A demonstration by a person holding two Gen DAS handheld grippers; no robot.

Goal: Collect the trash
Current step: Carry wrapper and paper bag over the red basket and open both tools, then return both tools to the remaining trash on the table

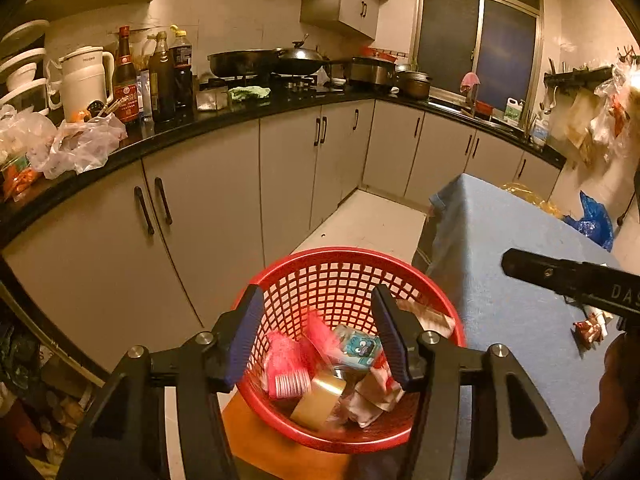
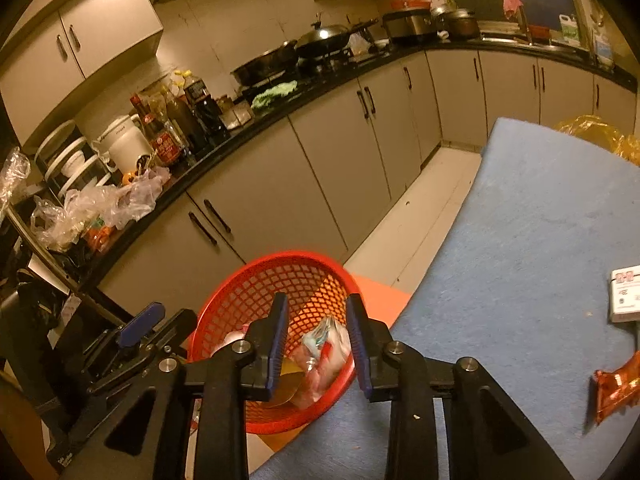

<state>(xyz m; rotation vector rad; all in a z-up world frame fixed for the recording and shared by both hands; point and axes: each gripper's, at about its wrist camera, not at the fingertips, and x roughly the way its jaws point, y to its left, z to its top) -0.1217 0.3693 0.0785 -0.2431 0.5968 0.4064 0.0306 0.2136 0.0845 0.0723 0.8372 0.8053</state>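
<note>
A red mesh basket (image 1: 336,268) stands on an orange stool (image 1: 256,436) beside the blue-clothed table (image 1: 512,280). It holds several pieces of trash: a tape roll (image 1: 320,398), pink wrappers (image 1: 286,364), a small blue cartoon carton (image 1: 358,350). My left gripper (image 1: 318,332) is open and empty above the basket. My right gripper (image 2: 318,340) is open and empty over the basket (image 2: 256,284); blurred trash (image 2: 324,348) lies below it. An orange snack wrapper (image 2: 616,386) and a white box (image 2: 626,294) lie on the table (image 2: 520,240). A crumpled wrapper (image 1: 590,328) lies there in the left wrist view.
A black counter (image 1: 192,132) with grey cabinets (image 1: 224,208) runs along the left and back, crowded with bottles, a kettle, pans and plastic bags. Yellow plastic (image 2: 600,132) lies at the table's far end. A blue bag (image 1: 596,220) lies on the floor.
</note>
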